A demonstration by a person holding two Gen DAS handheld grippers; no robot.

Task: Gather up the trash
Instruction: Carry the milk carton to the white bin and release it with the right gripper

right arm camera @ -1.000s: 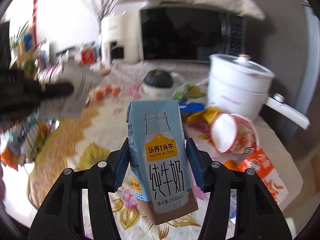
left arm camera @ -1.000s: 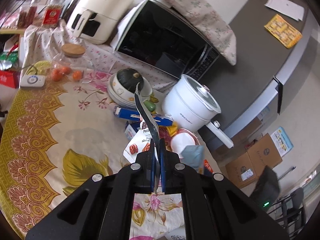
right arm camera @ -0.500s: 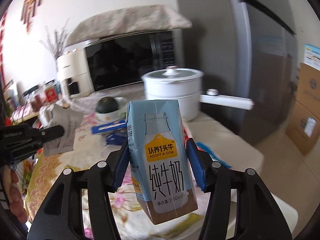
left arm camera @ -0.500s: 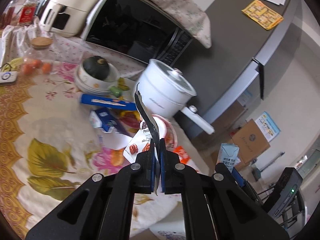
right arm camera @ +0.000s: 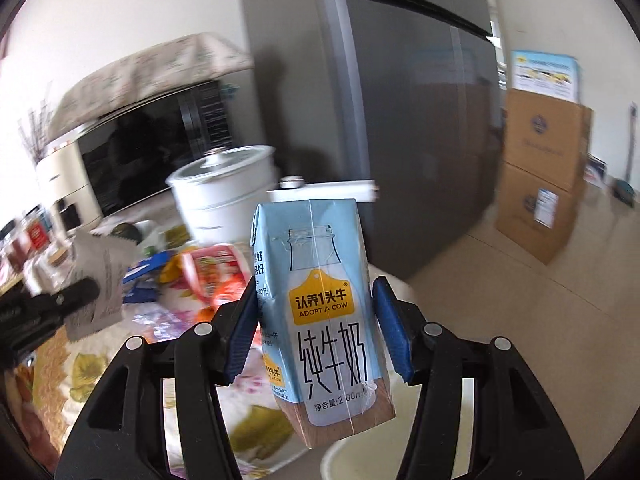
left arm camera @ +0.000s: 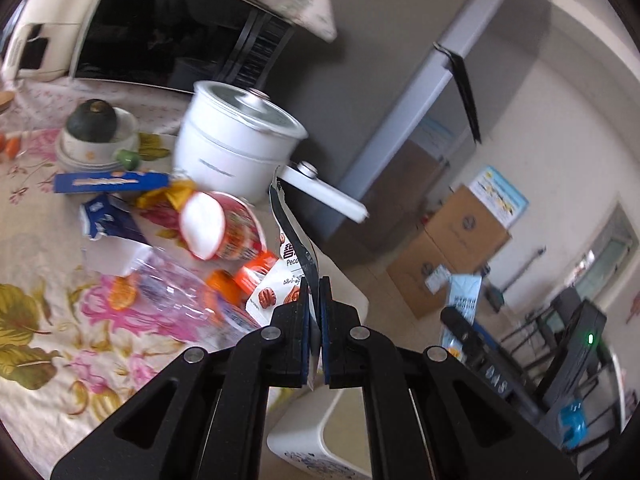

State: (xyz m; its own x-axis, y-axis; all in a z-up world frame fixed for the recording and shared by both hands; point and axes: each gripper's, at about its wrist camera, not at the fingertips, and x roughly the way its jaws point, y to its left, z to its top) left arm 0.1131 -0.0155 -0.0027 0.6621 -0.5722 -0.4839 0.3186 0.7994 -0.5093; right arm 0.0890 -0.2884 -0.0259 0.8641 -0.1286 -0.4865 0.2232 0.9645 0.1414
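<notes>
My left gripper is shut on a torn snack wrapper, held edge-on above the table's corner. The same wrapper and left gripper show at the left of the right wrist view. My right gripper is shut on a light blue milk carton, held upright beyond the table edge; the carton also shows at the right of the left wrist view. A white bin rim lies below the left gripper and also shows below the carton in the right wrist view.
On the floral tablecloth lie a red noodle cup, a clear plastic bottle, a blue box and a blue carton. A white pot, microwave, grey fridge and cardboard boxes stand around.
Both grippers have swung right, away from the table's middle toward its corner and the floor. Both still hold their items. The white bin rim has come into view below.
</notes>
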